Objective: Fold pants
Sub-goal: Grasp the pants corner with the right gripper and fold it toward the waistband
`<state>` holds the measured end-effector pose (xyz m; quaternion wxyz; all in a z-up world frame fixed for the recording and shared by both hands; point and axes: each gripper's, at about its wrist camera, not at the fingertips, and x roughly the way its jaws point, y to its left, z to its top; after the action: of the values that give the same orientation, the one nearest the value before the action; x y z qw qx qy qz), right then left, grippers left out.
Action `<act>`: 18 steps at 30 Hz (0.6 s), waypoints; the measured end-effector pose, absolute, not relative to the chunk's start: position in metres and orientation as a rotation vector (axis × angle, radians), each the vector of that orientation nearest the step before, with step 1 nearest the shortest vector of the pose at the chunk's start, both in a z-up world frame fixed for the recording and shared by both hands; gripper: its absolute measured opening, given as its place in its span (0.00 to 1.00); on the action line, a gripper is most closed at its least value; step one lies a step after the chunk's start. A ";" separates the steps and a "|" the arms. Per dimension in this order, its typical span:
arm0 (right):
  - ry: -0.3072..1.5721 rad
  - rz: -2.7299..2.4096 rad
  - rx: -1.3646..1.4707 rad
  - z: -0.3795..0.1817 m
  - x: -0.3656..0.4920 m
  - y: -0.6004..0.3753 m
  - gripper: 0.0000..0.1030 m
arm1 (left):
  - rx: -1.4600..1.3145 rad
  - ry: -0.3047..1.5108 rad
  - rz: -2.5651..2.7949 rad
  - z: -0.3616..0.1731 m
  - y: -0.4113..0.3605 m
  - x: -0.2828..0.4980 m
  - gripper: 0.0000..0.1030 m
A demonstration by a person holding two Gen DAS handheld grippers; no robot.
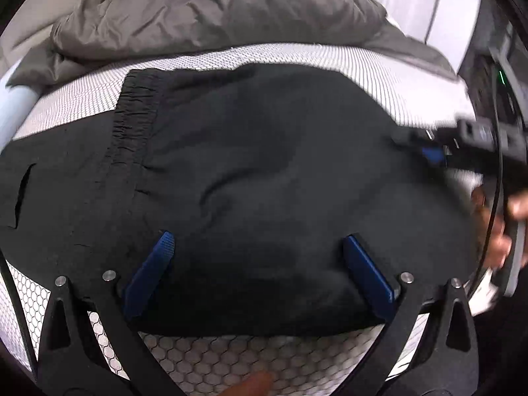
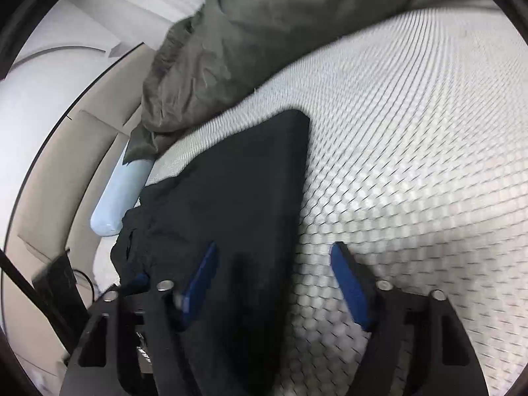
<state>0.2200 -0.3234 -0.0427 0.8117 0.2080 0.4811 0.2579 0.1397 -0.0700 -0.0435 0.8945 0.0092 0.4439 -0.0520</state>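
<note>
Black pants (image 1: 264, 165) lie folded on a white honeycomb-patterned mattress (image 1: 231, 353), the elastic waistband (image 1: 132, 115) at upper left. My left gripper (image 1: 259, 242) hovers over their near edge, blue fingers (image 1: 155, 264) spread wide with nothing pinched. The right gripper (image 1: 435, 155) shows blurred at the pants' right edge, a person's hand (image 1: 495, 227) behind it. In the right wrist view the pants (image 2: 237, 191) reach away from me; my right gripper (image 2: 274, 250) is open, one finger (image 2: 201, 274) over the cloth and the other over bare mattress (image 2: 412, 165).
A crumpled grey duvet (image 1: 214, 10) (image 2: 247, 33) is heaped along the far side of the mattress. A light-blue bolster (image 2: 122, 178) lies at the bed's left edge beside a beige frame (image 2: 49, 198). Dark equipment (image 1: 505, 99) stands off to the right.
</note>
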 end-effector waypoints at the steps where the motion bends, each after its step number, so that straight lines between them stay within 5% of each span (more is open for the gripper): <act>1: 1.012 0.554 0.408 -0.041 0.223 -0.316 0.55 | 0.044 0.905 -0.111 -0.046 -0.069 0.138 0.99; 4: 1.021 0.561 0.359 -0.047 0.236 -0.298 0.30 | 0.053 0.898 -0.109 -0.050 -0.068 0.141 0.99; 7: 1.010 0.549 0.316 -0.048 0.241 -0.289 0.17 | 0.036 0.905 -0.115 -0.052 -0.063 0.135 0.99; 18: 0.931 0.506 0.221 -0.026 0.236 -0.308 0.09 | 0.000 0.932 -0.155 -0.052 -0.084 0.143 0.99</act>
<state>0.2363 -0.3079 -0.0256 0.8571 0.1050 0.4432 0.2407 0.1435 -0.0842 -0.0519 0.8905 -0.0002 0.4488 -0.0747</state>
